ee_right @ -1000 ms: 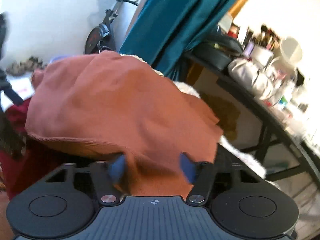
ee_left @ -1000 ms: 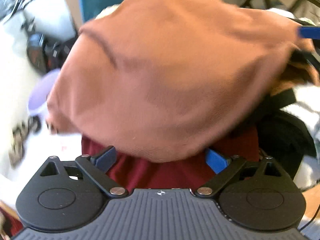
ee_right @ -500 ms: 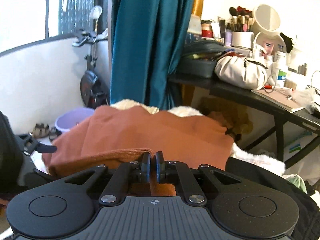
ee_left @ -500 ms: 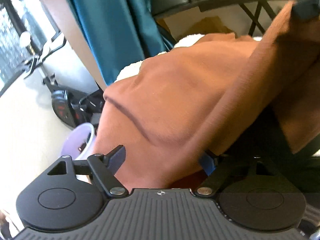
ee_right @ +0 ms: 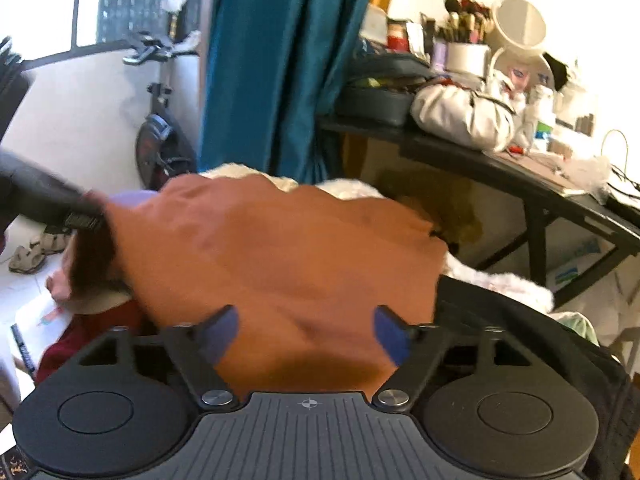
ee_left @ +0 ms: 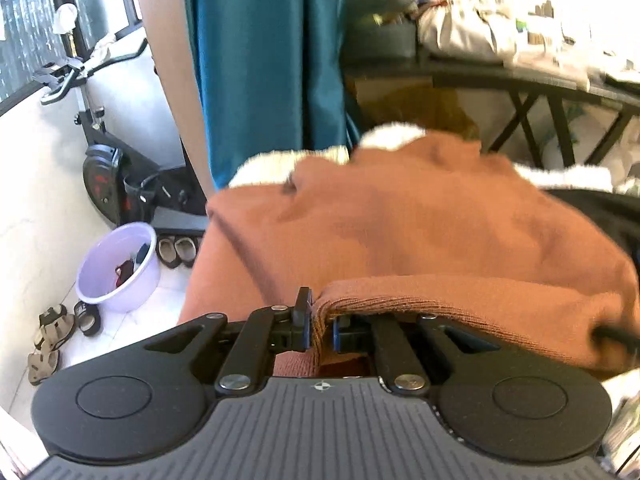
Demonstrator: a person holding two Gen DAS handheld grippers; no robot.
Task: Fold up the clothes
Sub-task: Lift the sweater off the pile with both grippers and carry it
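My left claw [ee_left: 320,326] has just closed and pinches a ribbed hem of the rust-brown garment [ee_left: 420,224], which lies bunched just ahead of both claws, over a pile of other clothes. The hold looks shallow, only a narrow fold between the blue pads, so a hard lift could slide the hem out. My right claw [ee_right: 306,330] has just sprung open; its 2 fingers [ee_right: 222,330] are spread, with the cloth between and beneath them, unpinched. With 1 corner loose, the garment could sag, twist and spoil the fold. A maroon garment [ee_right: 80,342] lies left of the right claw and might snag. Both claws point forward and downward at the pile.
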